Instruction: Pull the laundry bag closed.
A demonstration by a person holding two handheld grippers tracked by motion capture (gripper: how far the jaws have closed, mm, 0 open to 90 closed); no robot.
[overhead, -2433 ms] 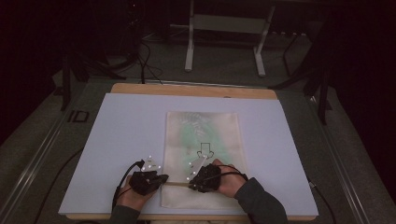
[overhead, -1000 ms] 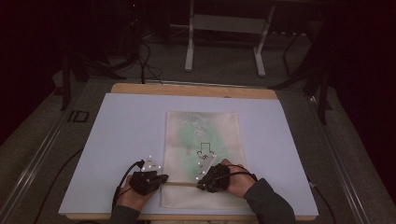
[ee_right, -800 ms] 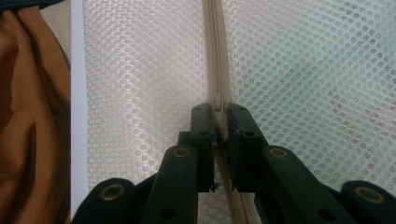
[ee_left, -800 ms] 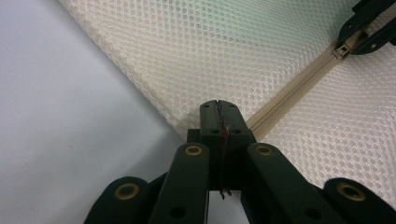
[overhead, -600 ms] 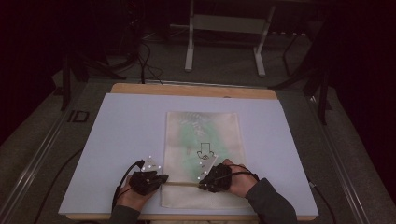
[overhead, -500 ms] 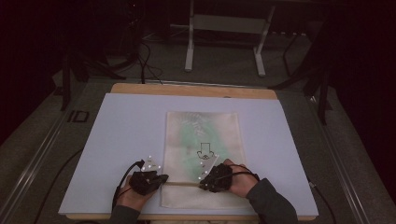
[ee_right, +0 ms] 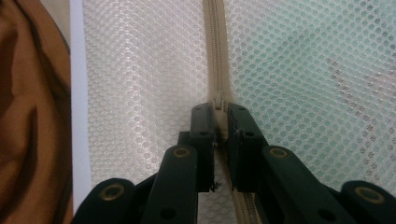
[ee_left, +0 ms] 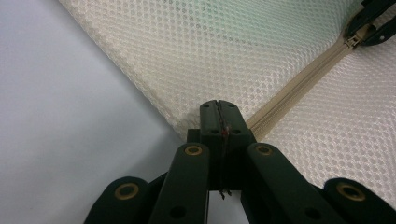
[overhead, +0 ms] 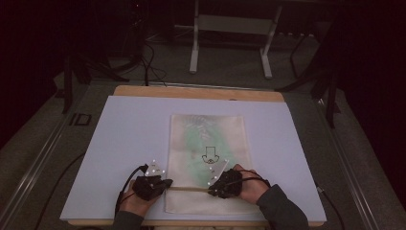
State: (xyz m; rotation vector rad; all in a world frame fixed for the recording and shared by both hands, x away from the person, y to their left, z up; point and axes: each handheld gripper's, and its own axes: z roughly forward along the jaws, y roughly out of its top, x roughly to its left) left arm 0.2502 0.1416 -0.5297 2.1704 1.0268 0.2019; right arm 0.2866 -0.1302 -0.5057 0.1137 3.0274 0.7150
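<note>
L gripper (ee_left: 218,108) clamps mesh bag (overhead: 207,139) edge; R gripper (ee_right: 219,112) seemingly pinches zip pull (ee_right: 218,103).

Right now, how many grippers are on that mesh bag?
2. The left gripper pinches the mesh bag at the zipper's left end; the right gripper is clamped on the zipper pull, further right along the zipper.

Tongs (ee_left: 219,108) pinched shut on mesh bag (ee_left: 261,51) edge — beside its zipper (ee_left: 299,81)

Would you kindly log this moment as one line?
left tool: shut on bag edge | right tool: shut on zipper pull | bag: flat
</note>
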